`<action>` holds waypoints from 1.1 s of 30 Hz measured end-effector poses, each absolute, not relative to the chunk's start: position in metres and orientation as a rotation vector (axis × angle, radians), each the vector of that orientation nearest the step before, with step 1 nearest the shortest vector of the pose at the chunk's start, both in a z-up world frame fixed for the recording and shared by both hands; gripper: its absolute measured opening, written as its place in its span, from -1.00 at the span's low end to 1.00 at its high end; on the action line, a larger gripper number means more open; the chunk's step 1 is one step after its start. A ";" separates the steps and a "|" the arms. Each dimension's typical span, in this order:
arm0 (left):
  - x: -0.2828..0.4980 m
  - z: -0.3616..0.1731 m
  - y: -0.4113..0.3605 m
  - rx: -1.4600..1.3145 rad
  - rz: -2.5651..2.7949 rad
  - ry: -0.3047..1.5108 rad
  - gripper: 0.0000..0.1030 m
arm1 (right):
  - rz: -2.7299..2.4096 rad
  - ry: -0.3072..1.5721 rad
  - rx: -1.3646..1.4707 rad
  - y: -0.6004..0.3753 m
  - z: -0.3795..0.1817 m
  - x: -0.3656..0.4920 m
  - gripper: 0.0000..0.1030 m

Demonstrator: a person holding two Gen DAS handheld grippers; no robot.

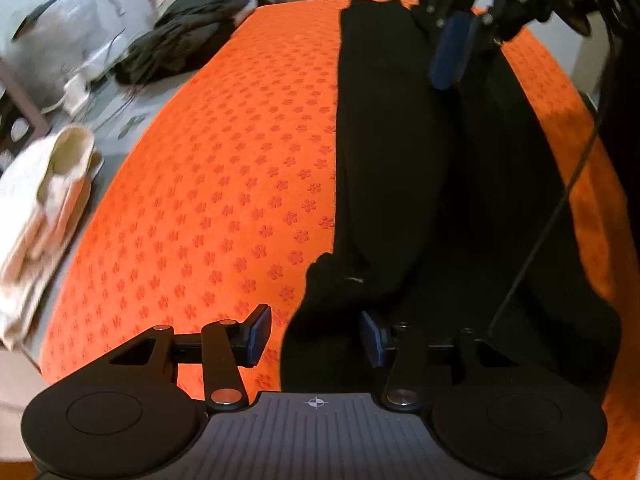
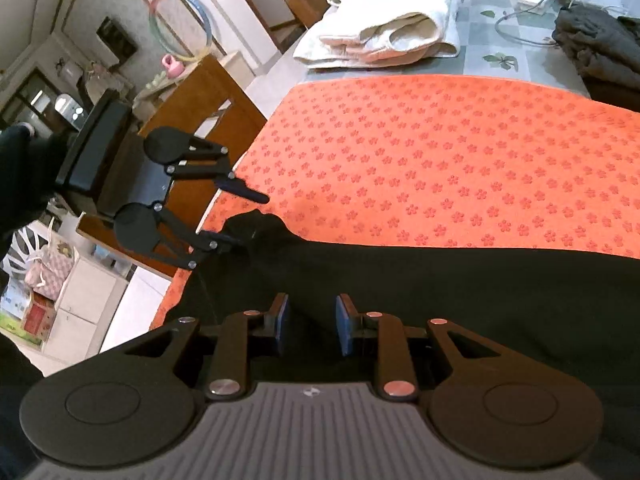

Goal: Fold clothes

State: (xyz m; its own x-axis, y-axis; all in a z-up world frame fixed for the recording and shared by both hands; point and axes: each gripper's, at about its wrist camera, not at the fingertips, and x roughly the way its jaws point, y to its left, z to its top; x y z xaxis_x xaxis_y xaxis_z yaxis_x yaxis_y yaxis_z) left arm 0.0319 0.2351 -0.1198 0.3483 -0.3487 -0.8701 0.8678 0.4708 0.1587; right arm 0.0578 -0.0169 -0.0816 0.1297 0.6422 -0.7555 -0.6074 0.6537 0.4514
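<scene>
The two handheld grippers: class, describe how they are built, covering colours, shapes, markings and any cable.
Each is matt black. The left gripper has two round discs, linkage arms with silver rivet heads, and blue pads on its fingers. A ribbed grey plate between the discs bears a small crosshair mark. The right gripper matches it. A thin black cable runs nearby. The person wears a dark sleeve.

no readable text, only a crosshair mark on each tool's grey ribbed body
</scene>
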 end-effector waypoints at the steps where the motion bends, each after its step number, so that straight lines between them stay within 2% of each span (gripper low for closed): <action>1: 0.034 -0.120 0.235 0.693 -0.886 0.884 -0.01 | 0.916 1.118 0.026 -0.015 -0.082 0.060 -0.42; 3: 0.035 -0.120 0.235 0.669 -0.911 0.887 -0.04 | 0.948 1.108 -0.010 -0.010 -0.081 0.064 -0.41; 5: 0.031 -0.120 0.233 0.669 -0.934 0.879 -0.17 | 0.985 1.094 -0.049 -0.004 -0.079 0.068 -0.37; 7: 0.025 -0.119 0.232 0.673 -0.941 0.857 -0.50 | 1.045 1.068 -0.098 0.007 -0.078 0.074 -0.32; 9: 0.019 -0.116 0.233 0.676 -0.947 0.841 -0.69 | 1.117 1.045 -0.158 0.021 -0.080 0.079 -0.30; 19: -0.007 -0.104 0.231 0.701 -0.887 0.778 -0.70 | 1.423 0.837 -0.660 0.089 -0.101 0.079 -0.27; 23: -0.011 -0.107 0.232 0.660 -0.846 0.801 -0.69 | 1.483 0.871 -0.779 0.094 -0.111 0.085 -0.29; 24: -0.012 -0.108 0.232 0.655 -0.841 0.807 -0.69 | 1.486 0.886 -0.787 0.092 -0.112 0.087 -0.40; 25: -0.015 -0.109 0.231 0.655 -0.836 0.808 -0.69 | 1.487 0.898 -0.784 0.090 -0.111 0.088 -0.72; 26: -0.017 -0.110 0.231 0.655 -0.830 0.809 -0.69 | 1.487 0.910 -0.780 0.087 -0.110 0.090 -0.83; 28: -0.022 -0.111 0.231 0.654 -0.817 0.804 -0.69 | 1.487 0.915 -0.752 0.080 -0.106 0.090 -0.91; 33: -0.028 -0.107 0.234 0.591 -0.754 0.792 -0.70 | 1.486 0.872 -0.673 0.062 -0.080 0.077 -0.92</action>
